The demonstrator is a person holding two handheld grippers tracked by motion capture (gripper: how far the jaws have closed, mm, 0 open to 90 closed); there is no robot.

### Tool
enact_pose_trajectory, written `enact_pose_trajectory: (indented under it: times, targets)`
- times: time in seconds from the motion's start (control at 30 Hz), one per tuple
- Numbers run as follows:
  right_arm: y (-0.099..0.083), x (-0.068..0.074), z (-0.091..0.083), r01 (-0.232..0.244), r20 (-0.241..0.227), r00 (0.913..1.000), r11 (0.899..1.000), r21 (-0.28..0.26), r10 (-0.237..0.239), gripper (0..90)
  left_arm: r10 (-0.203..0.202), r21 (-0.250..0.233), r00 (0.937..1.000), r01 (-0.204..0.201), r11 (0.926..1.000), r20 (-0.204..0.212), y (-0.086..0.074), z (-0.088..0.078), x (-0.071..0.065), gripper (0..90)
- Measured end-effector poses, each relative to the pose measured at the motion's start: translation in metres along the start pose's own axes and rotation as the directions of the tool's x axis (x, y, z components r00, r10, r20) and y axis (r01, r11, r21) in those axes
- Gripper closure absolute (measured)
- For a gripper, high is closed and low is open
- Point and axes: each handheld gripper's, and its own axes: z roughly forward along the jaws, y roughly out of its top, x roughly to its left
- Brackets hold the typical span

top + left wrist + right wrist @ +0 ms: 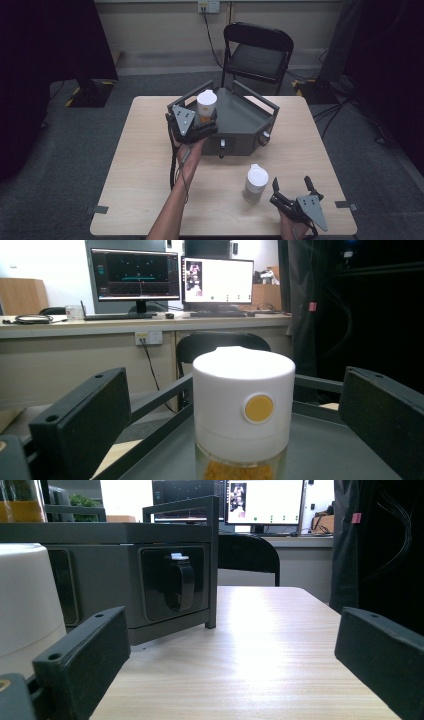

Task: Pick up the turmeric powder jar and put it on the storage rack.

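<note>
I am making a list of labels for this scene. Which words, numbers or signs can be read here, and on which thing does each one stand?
None can be read.
Monitors: their screen content is too small and blurred.
Jar between the left gripper's jaws: a plain yellow dot, no letters.
Grey rack: no lettering visible.

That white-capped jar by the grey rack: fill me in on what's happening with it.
A person works at a wooden table with a gripper in each hand. The left gripper is at the jar of orange powder on the grey rack; its jaws stand open on either side of the jar, not closed on it. The right gripper rests open near the table's front edge, beside a second white-lidded jar that it is not touching.
</note>
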Motion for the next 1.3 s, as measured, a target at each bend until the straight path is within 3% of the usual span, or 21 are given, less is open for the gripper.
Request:
enact_pose_trajectory:
  times: [0.1, 0.2, 0.4, 0.83, 1.03, 1.3]
  targets:
    - [0.0, 0.0, 0.0, 0.0, 0.001, 1.0, 1.0, 0.0, 0.0, 0.1, -0.01, -0.002, 0.9998, 0.01, 1.0, 0.02, 0.0, -0.005, 0.004, 0.0]
    - [0.001, 0.0, 0.0, 0.002, 0.002, 1.0, 1.0, 0.003, -0.002, 0.1, 0.01, -0.012, 0.9997, -0.01, 0.9999, 0.022, 0.001, -0.01, 0.002, 0.0]
    - [0.0, 0.001, 0.0, 0.001, 0.003, 1.0, 1.0, 0.0, -0.001, 0.1, -0.002, -0.01, 0.9998, 0.002, 1.0, 0.02, 0.0, -0.019, 0.003, 0.0]
    - [0.0, 0.001, 0.0, 0.001, 0.003, 1.0, 1.0, -0.001, -0.001, 0.1, -0.024, -0.009, 0.9995, 0.024, 0.9997, 0.018, -0.012, -0.042, 0.003, 0.0]
    - [0.0, 0.001, 0.0, 0.0, 0.003, 1.0, 1.0, -0.001, 0.0, 0.1, -0.004, -0.008, 0.9999, 0.004, 1.0, 0.01, -0.019, -0.054, 0.002, 0.0]
    - [0.0, 0.001, 0.0, 0.0, 0.003, 1.0, 1.0, -0.001, 0.0, 0.1, -0.012, -0.012, 0.9998, 0.012, 0.9999, 0.013, -0.029, -0.069, 0.007, 0.0]
